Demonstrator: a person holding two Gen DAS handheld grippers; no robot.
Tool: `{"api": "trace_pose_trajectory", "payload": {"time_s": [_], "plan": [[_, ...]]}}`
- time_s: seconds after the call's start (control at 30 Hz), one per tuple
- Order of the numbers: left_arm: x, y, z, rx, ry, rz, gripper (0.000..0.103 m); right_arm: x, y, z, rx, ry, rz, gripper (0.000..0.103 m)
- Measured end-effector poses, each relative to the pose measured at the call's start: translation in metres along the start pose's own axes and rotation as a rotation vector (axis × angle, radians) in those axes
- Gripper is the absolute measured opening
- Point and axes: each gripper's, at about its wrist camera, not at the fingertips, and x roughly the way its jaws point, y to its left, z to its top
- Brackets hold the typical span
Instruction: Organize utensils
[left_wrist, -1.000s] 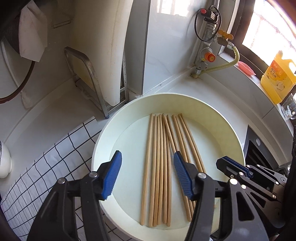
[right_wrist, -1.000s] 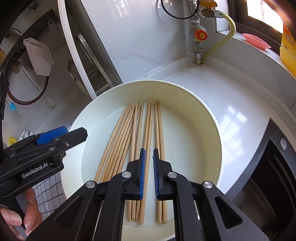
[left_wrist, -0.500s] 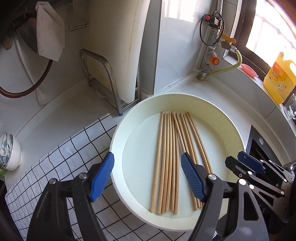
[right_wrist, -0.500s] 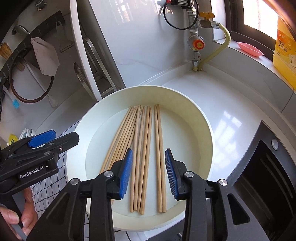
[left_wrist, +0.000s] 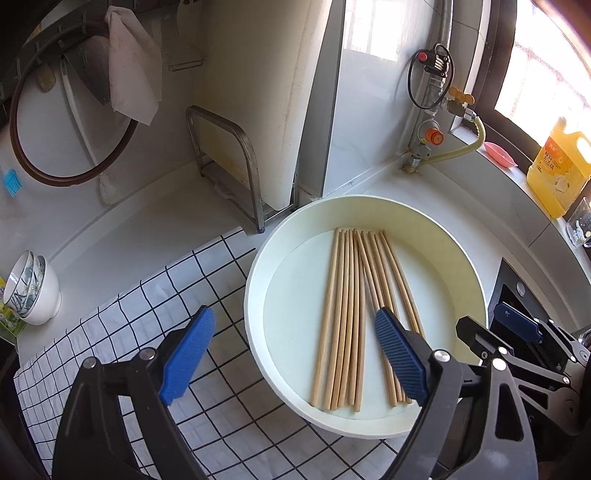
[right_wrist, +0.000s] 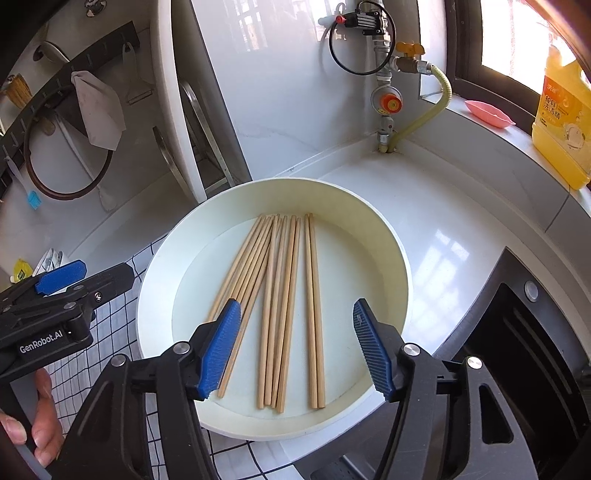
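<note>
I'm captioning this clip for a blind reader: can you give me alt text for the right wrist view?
Wooden chopsticks lie side by side in a round white tray on a kitchen counter, with the right gripper above them, jaws opening and holding nothing. The left gripper reaches in beside the tray, over a checked cloth.

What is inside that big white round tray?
Only wooden chopsticks lie inside the white tray, side by side on its flat bottom. Their near ends are partly covered by the blue pads, so those tips cannot be seen fully.
</note>
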Motion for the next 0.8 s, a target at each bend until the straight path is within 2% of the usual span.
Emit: {"api": "trace_pose_trajectory", "payload": {"time_s": [0.27, 0.8], "plan": [[-0.014, 0.007, -0.002, -0.017, -0.021, 0.015, 0.095, -0.008, 0.006, -0.003, -0.012, -0.008, -0.006, 0.066], [-0.033, 0.013, -0.005, -0.029, -0.056, 0.025, 0.095, -0.023, 0.01, -0.006, -0.016, -0.03, -0.015, 0.066]]}}
